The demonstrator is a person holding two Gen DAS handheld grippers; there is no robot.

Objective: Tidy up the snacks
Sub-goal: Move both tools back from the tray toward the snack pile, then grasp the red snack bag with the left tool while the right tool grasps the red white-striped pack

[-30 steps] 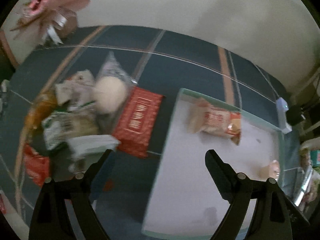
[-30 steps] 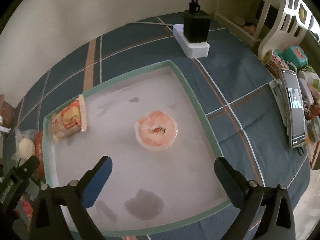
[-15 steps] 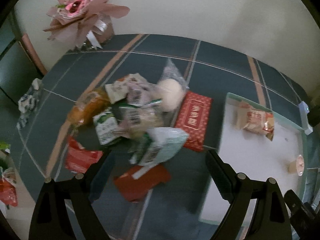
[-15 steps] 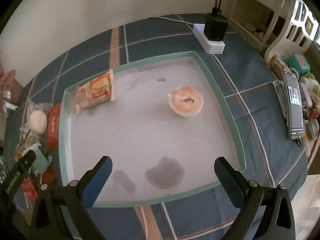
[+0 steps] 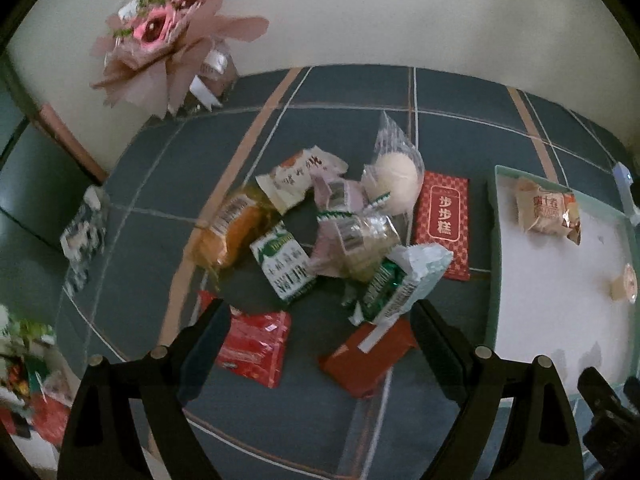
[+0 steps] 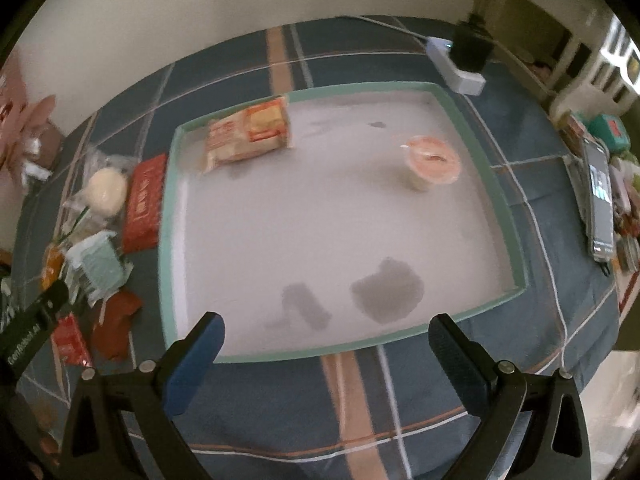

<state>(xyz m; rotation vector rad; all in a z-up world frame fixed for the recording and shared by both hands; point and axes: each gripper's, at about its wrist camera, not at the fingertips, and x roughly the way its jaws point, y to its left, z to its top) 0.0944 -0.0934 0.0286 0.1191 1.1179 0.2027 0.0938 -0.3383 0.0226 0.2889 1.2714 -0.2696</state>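
Left hand-held gripper (image 5: pixel 316 328) retreated; red packet (image 5: pixel 442 222) lengthwise toward wall.

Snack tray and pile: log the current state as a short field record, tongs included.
tray: shallow green-rimmed tray on the plaid tablecloth
in tray: orange bread packet; sealed pudding cup
tray floor: two dark stains near the front edge
pile: loose snack packets on the cloth beside the tray, not yet sorted
beside tray: red flat packet
left tongs: open, empty, above the pile
right tongs: open, empty, at the tray's front edge
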